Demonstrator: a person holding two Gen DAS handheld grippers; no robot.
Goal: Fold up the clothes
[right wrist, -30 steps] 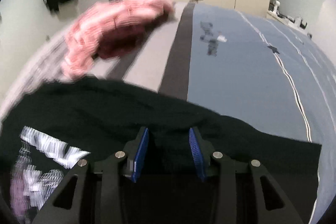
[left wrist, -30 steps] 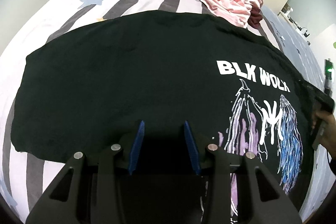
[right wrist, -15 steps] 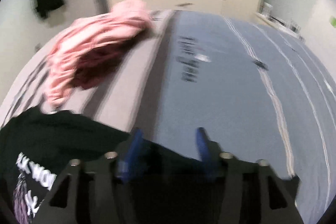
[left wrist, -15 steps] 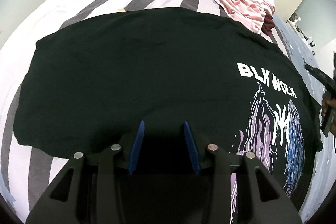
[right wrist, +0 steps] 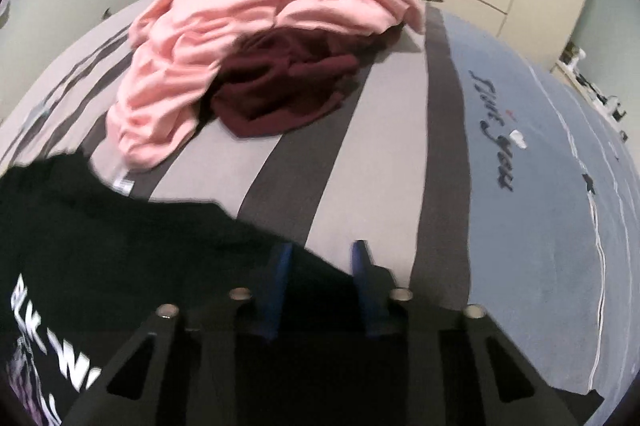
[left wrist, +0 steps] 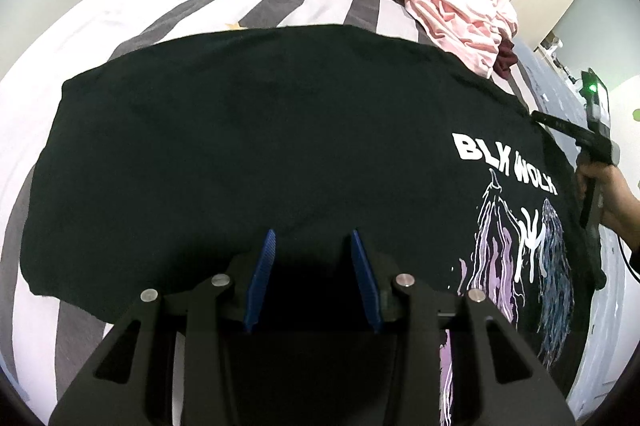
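- Black T-shirt (left wrist: pixel 256 146): lies spread flat across the near part of the bed (left wrist: pixel 120 10), print side up, its lettering and graphic toward the right end; no fold in it shows in either view.
- Left gripper (left wrist: pixel 312 250): blue fingers stand spread, low over the shirt's near hem; cloth fills the gap behind them, yet the pads close on nothing.
- Right gripper (right wrist: pixel 320 258): blue fingers likewise spread, poised at the shirt's right edge where black cloth gives way to striped cover; this view is blurred, so contact with the cloth cannot be told. The left view shows the same tool in the person's hand (left wrist: pixel 608 194) beside the printed end.
- Step in hand, as a judgement: both tools appear placed to take the garment at two edge points. A good grasp would take the hem itself and gather every layer at that point; the two points should lie level so that any fold line runs straight, and the cloth should stay lightly taut between them to avoid a sag.
- Pink garment (right wrist: pixel 256 26) and maroon garment (right wrist: pixel 288 86): heaped together at the far side, near the shirt's far edge but clear of both tools.
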